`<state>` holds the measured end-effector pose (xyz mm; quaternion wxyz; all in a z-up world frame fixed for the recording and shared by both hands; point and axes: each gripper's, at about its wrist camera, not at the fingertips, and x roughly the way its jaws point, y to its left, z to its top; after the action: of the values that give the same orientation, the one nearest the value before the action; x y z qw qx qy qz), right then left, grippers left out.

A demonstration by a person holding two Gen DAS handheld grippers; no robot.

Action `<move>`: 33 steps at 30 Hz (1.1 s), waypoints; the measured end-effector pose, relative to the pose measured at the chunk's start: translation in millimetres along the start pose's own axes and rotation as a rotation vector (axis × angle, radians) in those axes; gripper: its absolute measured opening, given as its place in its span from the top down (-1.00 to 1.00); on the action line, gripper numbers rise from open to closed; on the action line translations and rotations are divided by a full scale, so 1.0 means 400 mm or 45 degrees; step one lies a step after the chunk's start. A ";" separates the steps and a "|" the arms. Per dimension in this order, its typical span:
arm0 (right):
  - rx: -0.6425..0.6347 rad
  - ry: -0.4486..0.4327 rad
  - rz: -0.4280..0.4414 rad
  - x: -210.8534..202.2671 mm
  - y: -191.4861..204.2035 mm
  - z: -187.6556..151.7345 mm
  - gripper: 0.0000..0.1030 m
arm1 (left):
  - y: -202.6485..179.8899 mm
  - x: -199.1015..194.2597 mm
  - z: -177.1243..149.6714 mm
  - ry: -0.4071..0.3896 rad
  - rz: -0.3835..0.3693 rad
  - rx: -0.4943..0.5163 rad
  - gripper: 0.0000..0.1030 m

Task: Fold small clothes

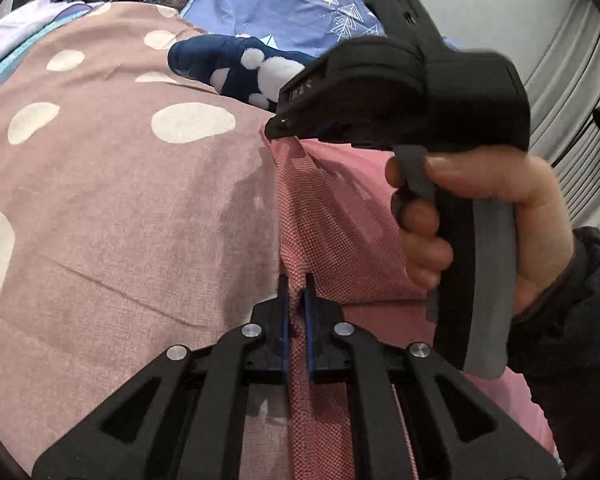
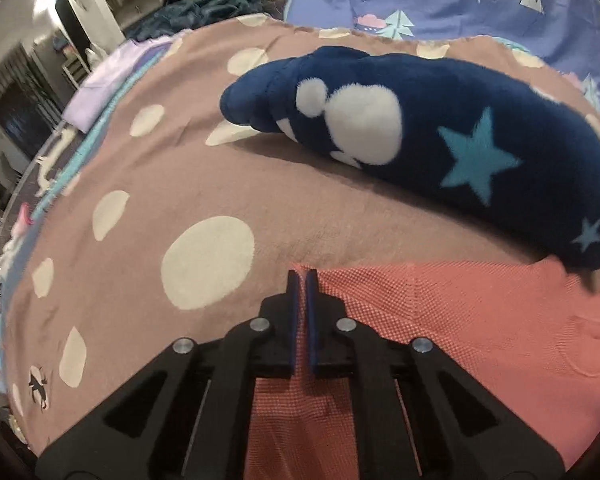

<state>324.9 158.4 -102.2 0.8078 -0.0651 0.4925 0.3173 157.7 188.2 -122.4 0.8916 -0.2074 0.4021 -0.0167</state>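
— Pink knit garment [image 1: 340, 216] on the spotted bedspread [image 1: 120, 200], near edge pinched in the left gripper [image 1: 296, 284], pads pressed onto a fold of cloth. Likely for keeping the hem taut.

— Right gripper [image 2: 303, 280] nipping the far corner, pads nearly together on the knit [image 2: 460, 320]. Probably holding both ends of one edge for a fold.

— Room?

— Bare bedspread to the left. Navy plush sock [image 2: 440, 140] just beyond the far hem; worth avoiding.
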 end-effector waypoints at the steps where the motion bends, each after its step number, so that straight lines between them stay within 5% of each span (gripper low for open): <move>1: 0.007 -0.008 0.023 -0.010 -0.007 -0.004 0.66 | 0.004 -0.001 0.000 0.004 -0.005 -0.005 0.79; 3: 0.068 -0.034 0.012 -0.071 -0.038 -0.013 0.31 | 0.017 0.000 0.003 0.012 -0.034 -0.026 0.78; 10: 0.041 -0.220 -0.055 -0.358 -0.146 -0.219 0.47 | 0.004 -0.022 0.015 -0.024 -0.016 0.045 0.63; 13: 0.165 -0.243 -0.137 -0.436 -0.271 -0.354 0.47 | -0.022 -0.056 0.017 -0.107 -0.055 0.099 0.61; 15: 0.327 -0.158 -0.277 -0.423 -0.383 -0.429 0.52 | -0.039 -0.067 0.013 -0.151 -0.080 0.133 0.57; 16: 0.409 -0.121 -0.257 -0.402 -0.443 -0.468 0.65 | -0.043 -0.059 0.010 -0.140 -0.071 0.145 0.51; 18: 0.467 -0.227 -0.074 -0.409 -0.502 -0.509 0.75 | -0.044 -0.012 -0.001 -0.049 0.031 0.150 0.44; 21: 0.588 -0.258 0.002 -0.411 -0.541 -0.528 0.89 | -0.041 0.010 -0.001 -0.007 0.062 0.144 0.45; 28: 0.489 -0.270 -0.098 -0.419 -0.496 -0.518 0.88 | -0.129 0.020 -0.010 0.016 0.318 0.372 0.47; 30: 0.529 -0.291 -0.061 -0.454 -0.505 -0.522 0.88 | -0.157 -0.012 0.010 0.009 0.290 0.360 0.47; 33: 0.615 -0.494 -0.092 -0.581 -0.540 -0.557 0.53 | -0.231 -0.063 0.038 -0.095 0.218 0.418 0.47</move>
<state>208.6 -209.7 -65.2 0.8896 0.1732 0.3876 0.1686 164.3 114.2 -60.0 0.9260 -0.0246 0.3766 0.0016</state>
